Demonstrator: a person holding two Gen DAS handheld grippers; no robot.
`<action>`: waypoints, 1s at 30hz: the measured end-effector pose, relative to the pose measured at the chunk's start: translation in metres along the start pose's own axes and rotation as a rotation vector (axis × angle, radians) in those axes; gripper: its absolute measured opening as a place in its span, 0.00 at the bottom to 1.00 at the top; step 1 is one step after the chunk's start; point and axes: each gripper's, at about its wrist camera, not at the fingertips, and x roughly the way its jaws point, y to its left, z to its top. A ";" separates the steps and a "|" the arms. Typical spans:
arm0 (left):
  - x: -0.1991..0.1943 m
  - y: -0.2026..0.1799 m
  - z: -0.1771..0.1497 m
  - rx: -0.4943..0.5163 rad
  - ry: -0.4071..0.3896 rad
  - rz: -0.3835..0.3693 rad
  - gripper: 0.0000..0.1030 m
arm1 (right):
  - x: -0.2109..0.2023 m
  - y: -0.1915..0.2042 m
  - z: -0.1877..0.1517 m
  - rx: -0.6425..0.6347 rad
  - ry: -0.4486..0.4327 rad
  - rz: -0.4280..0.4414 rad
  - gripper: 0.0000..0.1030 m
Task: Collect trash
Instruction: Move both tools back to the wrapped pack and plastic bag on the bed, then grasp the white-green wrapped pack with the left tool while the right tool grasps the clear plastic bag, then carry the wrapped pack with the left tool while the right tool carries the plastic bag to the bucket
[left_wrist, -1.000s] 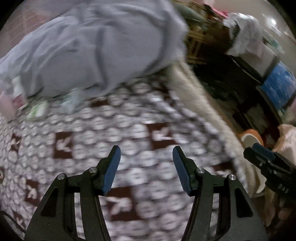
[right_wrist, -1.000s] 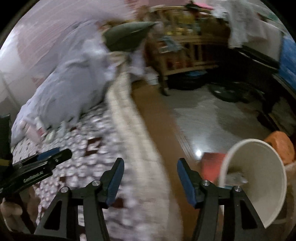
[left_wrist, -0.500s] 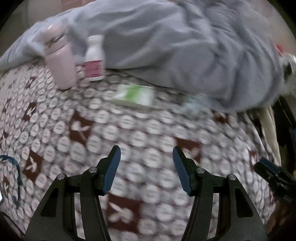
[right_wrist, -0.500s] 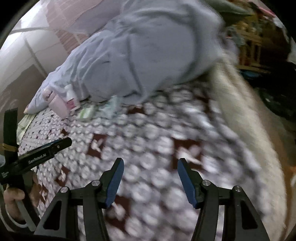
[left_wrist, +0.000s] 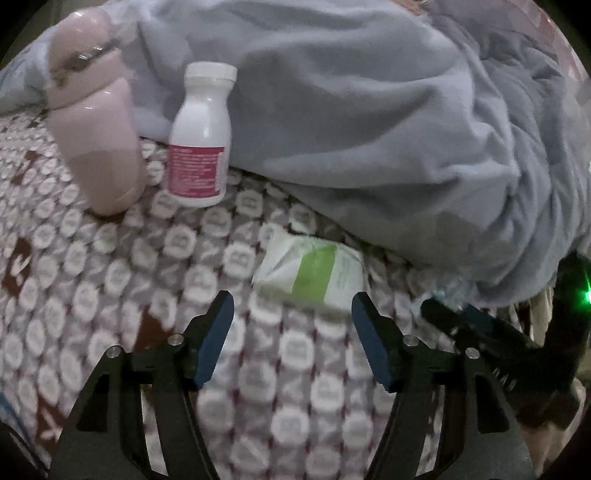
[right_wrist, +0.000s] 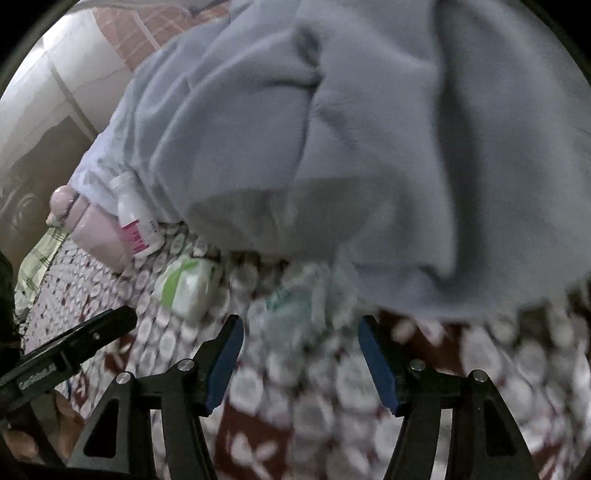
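A white and green packet lies on the patterned bedspread, just beyond my open, empty left gripper; it also shows in the right wrist view. A crumpled clear wrapper lies by the blanket's edge, just ahead of my open, empty right gripper. A white bottle with a pink label and a pink flask stand at the back left.
A bulky grey blanket is heaped across the back of the bed and overhangs the wrapper. The right gripper shows at the right of the left wrist view.
Both grippers have swung from the bed's edge and the floor to the bed, and moved closer to the packet and wrapper. Both stayed open.
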 end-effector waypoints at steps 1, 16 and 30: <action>0.008 0.000 0.003 -0.002 0.007 -0.004 0.63 | 0.005 0.001 0.001 -0.013 0.002 -0.011 0.57; 0.019 -0.022 -0.006 -0.006 0.037 -0.024 0.15 | -0.065 -0.019 -0.039 -0.080 -0.077 0.028 0.25; -0.085 -0.115 -0.099 0.214 -0.029 -0.055 0.15 | -0.166 -0.046 -0.107 -0.063 -0.121 -0.015 0.25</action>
